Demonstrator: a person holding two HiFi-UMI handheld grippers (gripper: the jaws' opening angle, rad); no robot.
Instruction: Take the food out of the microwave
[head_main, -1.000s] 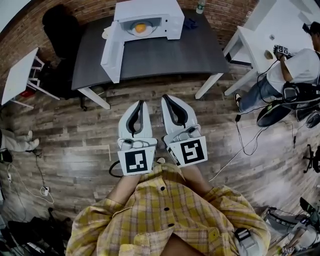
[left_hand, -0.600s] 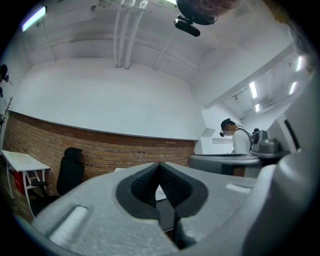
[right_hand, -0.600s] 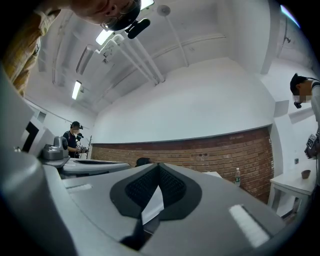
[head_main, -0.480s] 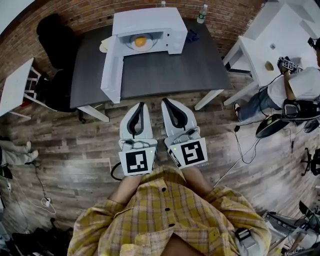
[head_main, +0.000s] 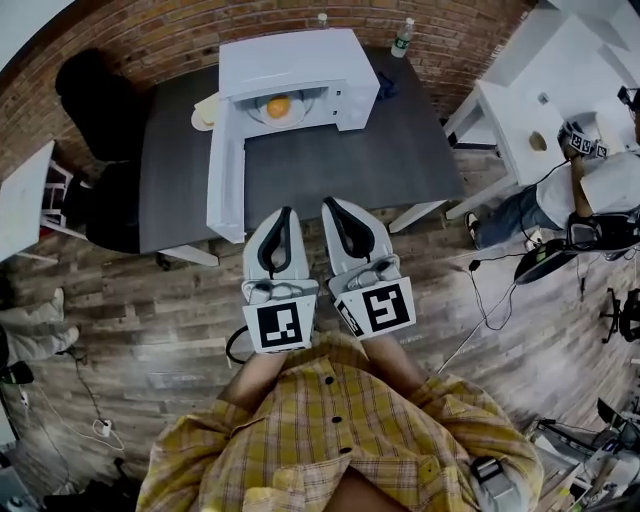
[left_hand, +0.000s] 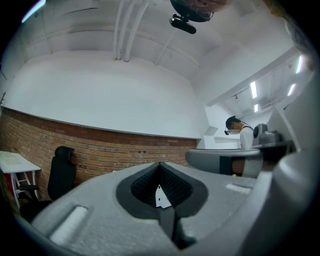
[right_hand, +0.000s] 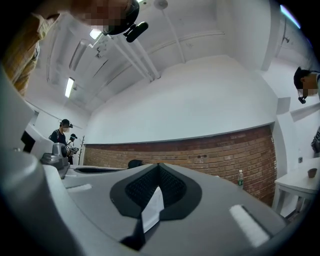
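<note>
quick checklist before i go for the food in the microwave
1. Door open: ok.
2. Food visible on its plate inside the microwave: ok.
3. Left gripper empty: ok.
4. Right gripper empty: ok.
5. Jaws apart for the grab: not ok, both shut.
6. Grippers at the food: not ok, both well short of it.
</note>
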